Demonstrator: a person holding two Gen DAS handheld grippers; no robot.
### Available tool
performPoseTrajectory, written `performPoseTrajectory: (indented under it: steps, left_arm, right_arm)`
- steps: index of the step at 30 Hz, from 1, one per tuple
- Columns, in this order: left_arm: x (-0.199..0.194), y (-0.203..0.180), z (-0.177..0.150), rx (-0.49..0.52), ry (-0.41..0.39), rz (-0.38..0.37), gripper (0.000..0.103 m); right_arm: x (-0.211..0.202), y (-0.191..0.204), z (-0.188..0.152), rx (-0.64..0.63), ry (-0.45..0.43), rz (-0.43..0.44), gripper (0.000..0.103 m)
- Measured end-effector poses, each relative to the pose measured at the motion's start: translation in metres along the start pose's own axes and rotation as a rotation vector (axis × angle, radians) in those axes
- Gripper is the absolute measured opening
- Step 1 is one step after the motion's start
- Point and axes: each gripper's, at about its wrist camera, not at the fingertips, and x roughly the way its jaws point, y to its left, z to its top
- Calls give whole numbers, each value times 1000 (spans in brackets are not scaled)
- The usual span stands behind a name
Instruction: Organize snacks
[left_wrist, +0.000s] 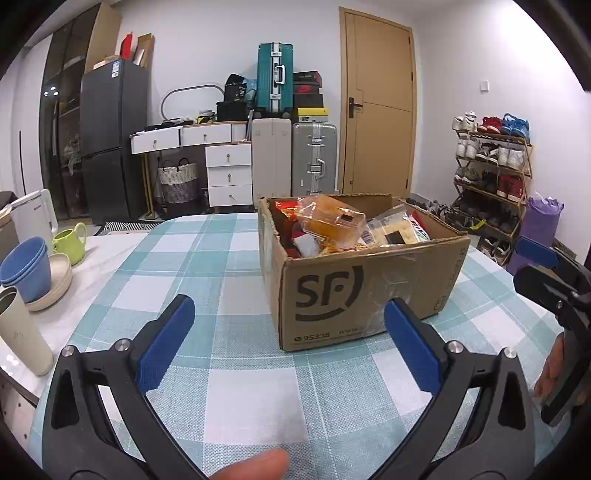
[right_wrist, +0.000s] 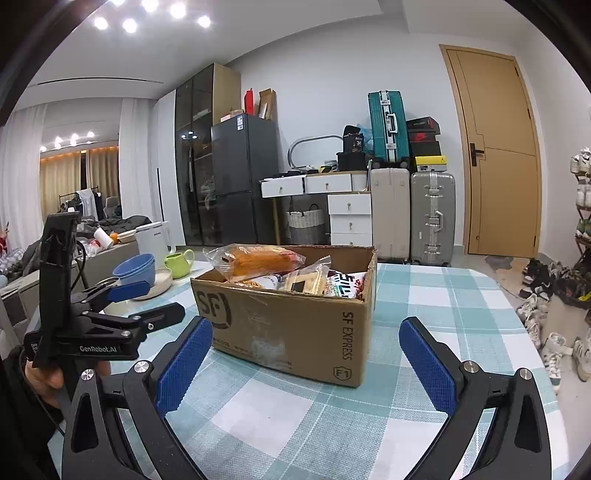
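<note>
A brown cardboard SF box (left_wrist: 354, 291) stands on the checked tablecloth (left_wrist: 221, 258), packed with snack packets. A clear bag of orange snacks (left_wrist: 328, 221) lies on top. The box also shows in the right wrist view (right_wrist: 295, 325), with the orange bag (right_wrist: 258, 260) on top. My left gripper (left_wrist: 290, 314) is open and empty, just short of the box's near left corner. My right gripper (right_wrist: 306, 336) is open and empty, in front of the box. The right gripper shows at the left wrist view's right edge (left_wrist: 546, 266); the left gripper shows in the right wrist view (right_wrist: 147, 299).
Left of the table are stacked blue bowls (left_wrist: 26, 269), a green mug (left_wrist: 70, 240), a beige tumbler (left_wrist: 20, 332) and a white kettle (left_wrist: 37, 214). Suitcases (left_wrist: 314, 158), drawers and a fridge stand behind. A shoe rack (left_wrist: 491, 177) is at the right.
</note>
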Motion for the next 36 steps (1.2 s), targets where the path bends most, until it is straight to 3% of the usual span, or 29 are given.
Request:
performPoseTrajectory:
  steps: [9, 36]
  left_arm:
    - [2, 12, 0, -55, 2, 3, 102]
    - [1, 12, -1, -55, 1, 0, 102]
  right_arm:
    - [1, 2, -2, -22, 1, -18, 103]
    - [0, 3, -2, -19, 0, -18, 103]
